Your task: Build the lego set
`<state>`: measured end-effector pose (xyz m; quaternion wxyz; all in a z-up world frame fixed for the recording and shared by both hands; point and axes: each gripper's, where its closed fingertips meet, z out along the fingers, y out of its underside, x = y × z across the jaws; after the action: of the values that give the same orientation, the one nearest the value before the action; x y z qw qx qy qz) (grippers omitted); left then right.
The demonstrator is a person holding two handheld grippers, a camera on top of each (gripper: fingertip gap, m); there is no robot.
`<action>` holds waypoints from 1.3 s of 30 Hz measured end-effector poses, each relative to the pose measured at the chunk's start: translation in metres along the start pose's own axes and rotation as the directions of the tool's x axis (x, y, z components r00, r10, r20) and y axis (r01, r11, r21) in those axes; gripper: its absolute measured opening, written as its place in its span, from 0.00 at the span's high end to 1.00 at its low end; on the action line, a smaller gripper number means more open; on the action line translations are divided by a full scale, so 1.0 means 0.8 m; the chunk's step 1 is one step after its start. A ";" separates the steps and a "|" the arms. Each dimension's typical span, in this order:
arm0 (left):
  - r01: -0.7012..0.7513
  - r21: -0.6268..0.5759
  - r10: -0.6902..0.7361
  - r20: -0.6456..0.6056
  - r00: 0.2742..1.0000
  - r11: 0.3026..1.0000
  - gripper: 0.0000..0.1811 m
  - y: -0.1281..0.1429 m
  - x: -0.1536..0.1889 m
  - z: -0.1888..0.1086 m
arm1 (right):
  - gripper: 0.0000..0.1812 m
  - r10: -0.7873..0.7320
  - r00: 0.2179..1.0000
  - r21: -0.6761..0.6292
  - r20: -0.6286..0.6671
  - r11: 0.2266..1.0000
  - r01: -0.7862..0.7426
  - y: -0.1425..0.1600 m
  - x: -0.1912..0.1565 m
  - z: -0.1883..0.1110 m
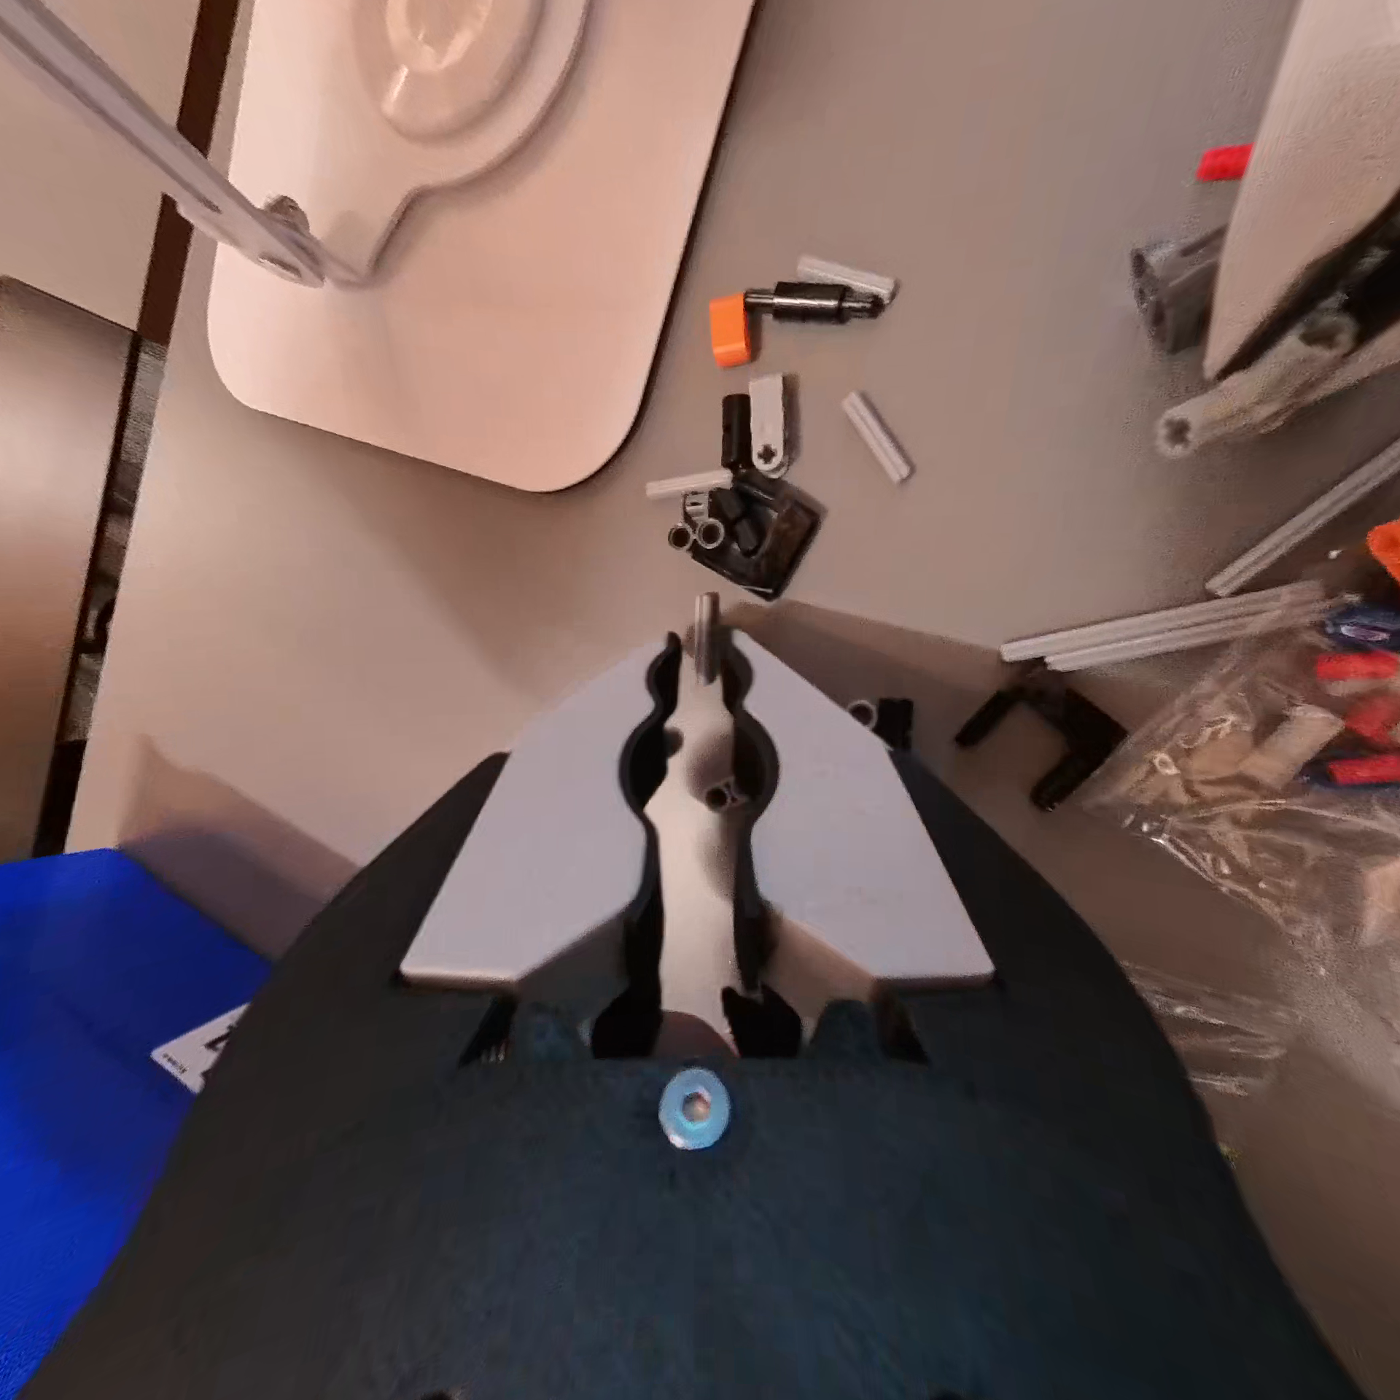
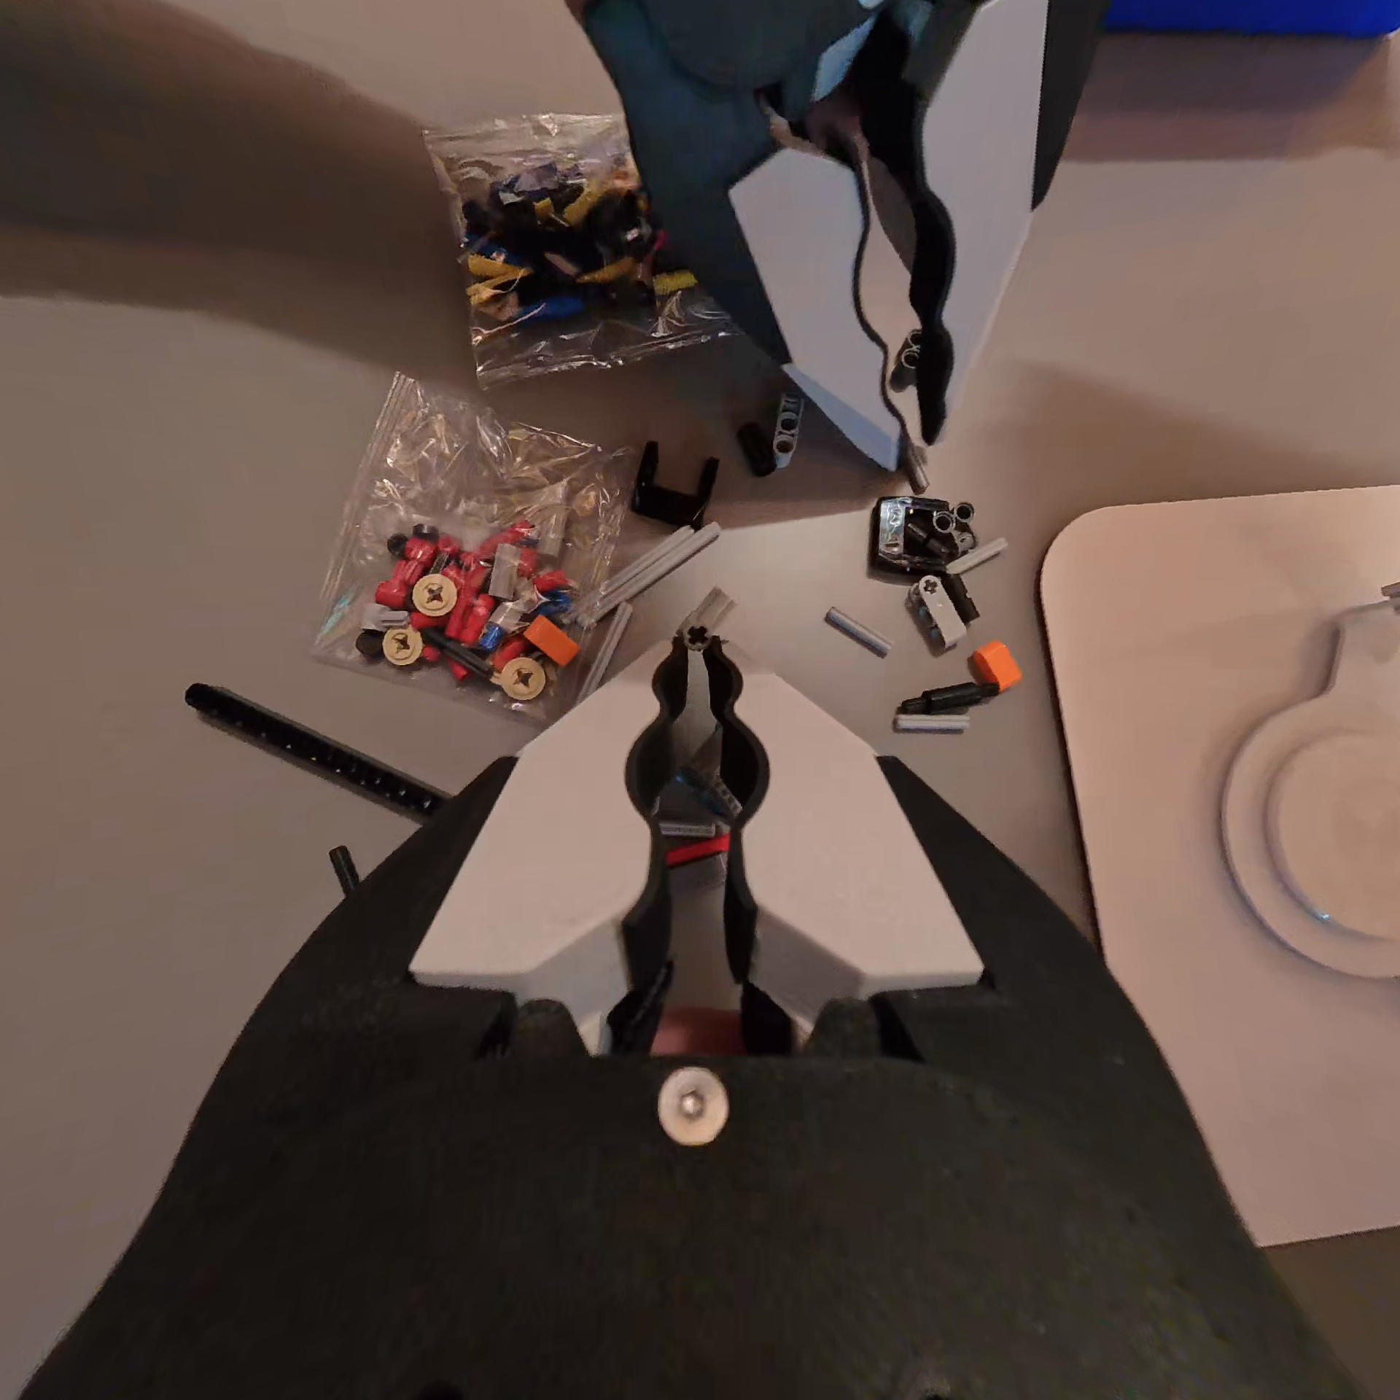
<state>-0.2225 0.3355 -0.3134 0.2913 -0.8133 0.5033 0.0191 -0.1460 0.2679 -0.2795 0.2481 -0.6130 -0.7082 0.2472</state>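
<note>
The left hand-held gripper (image 1: 706, 644) is pinching a small grey pin (image 1: 707, 632) just short of the black piece cluster (image 1: 746, 530). The right hand-held gripper (image 2: 695, 651) is clamping a grey axle (image 2: 701, 625) — bare table (image 2: 773, 606) lying ahead, between the parts bag (image 2: 462, 560) and the white board's edge (image 2: 1060, 682).

Short grey axle (image 1: 707, 638) pinched in my left tongs (image 1: 703, 644), another grey axle (image 2: 701, 625) in my right tongs (image 2: 697, 648). Loose grey/black/orange pieces (image 2: 928, 560) scattered on tabletop (image 2: 189, 454); two bagged lots (image 2: 462, 606).
</note>
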 end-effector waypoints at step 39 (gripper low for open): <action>0.028 0.251 0.013 -0.160 0.987 0.967 1.00 -0.092 0.324 -0.087 | 0.91 -0.169 0.968 -0.043 -0.187 0.986 0.164 0.107 -0.204 -0.080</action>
<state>-0.0521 0.1159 -0.3059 0.3513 -0.7703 0.5204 -0.1117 -0.0198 0.1200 -0.2948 0.3259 -0.5756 -0.7334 0.1565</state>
